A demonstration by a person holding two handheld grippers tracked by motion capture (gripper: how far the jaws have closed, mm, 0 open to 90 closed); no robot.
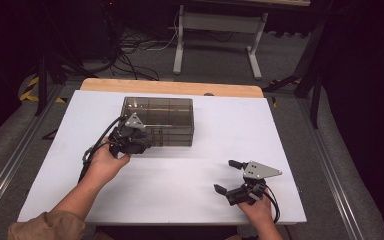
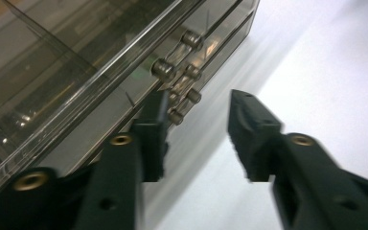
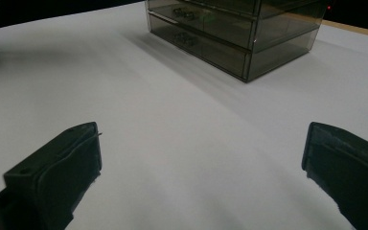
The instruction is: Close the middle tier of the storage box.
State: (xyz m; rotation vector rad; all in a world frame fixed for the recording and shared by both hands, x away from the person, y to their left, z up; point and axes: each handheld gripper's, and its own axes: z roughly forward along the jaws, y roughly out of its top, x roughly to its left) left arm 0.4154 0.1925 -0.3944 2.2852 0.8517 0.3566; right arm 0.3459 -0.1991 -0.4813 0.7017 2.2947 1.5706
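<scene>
**Left tongs parted at the drawer handles**

A smoky, see-through plastic drawer box (image 1: pixel 158 121) stood on the white counter (image 1: pixel 180 175), toward its far left part, with its drawer fronts facing the person. The left tongs (image 1: pixel 142 141) were at the front of that box, close against the drawers. In the left gripper view the jaws stood partly apart with nothing between them; one jaw lay just beside the small round metal handle studs (image 2: pixel 178 91) on the drawer fronts, while the other hung over bare counter. Whether that near jaw touched the drawer face could not be told. The person's left hand (image 1: pixel 105 162) held the tool from behind, and its cable looped down beside the wrist.

The right tongs (image 1: pixel 228 176) sat well apart from the box, near the counter's front right edge, jaws spread wide and empty. In the right gripper view the box (image 3: pixel 235 33) showed far ahead across bare counter.
</scene>
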